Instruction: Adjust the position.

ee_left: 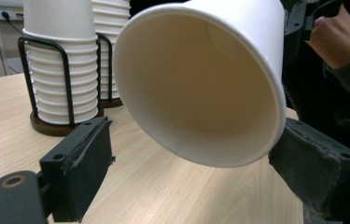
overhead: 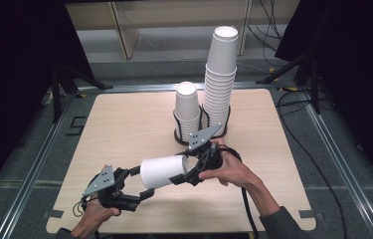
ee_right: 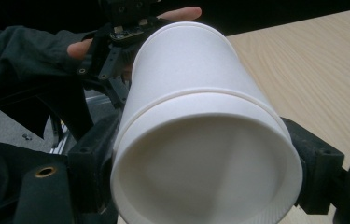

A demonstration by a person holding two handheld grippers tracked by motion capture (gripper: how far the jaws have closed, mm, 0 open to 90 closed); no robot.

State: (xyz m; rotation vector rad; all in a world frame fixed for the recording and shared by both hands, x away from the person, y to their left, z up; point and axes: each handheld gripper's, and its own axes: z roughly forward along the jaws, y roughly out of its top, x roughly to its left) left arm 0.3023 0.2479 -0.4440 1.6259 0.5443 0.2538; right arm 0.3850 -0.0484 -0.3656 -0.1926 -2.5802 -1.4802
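A white paper cup (overhead: 163, 171) lies on its side in the air above the front of the table, between my two grippers. My right gripper (overhead: 184, 172) is shut on its base end; in the right gripper view the black jaws press both sides of the cup (ee_right: 200, 140), whose recessed bottom faces the camera. My left gripper (overhead: 143, 182) is at the cup's open mouth. In the left gripper view its jaws stand apart on either side of the rim (ee_left: 200, 93), and the left pad (ee_left: 81, 172) is clear of the cup.
Two stacks of white cups stand in black wire holders at the table's far middle: a short stack (overhead: 187, 112) and a tall stack (overhead: 220, 74). They also appear behind the cup as the stacks (ee_left: 60, 70). The light wooden table (overhead: 124, 124) ends near the hands.
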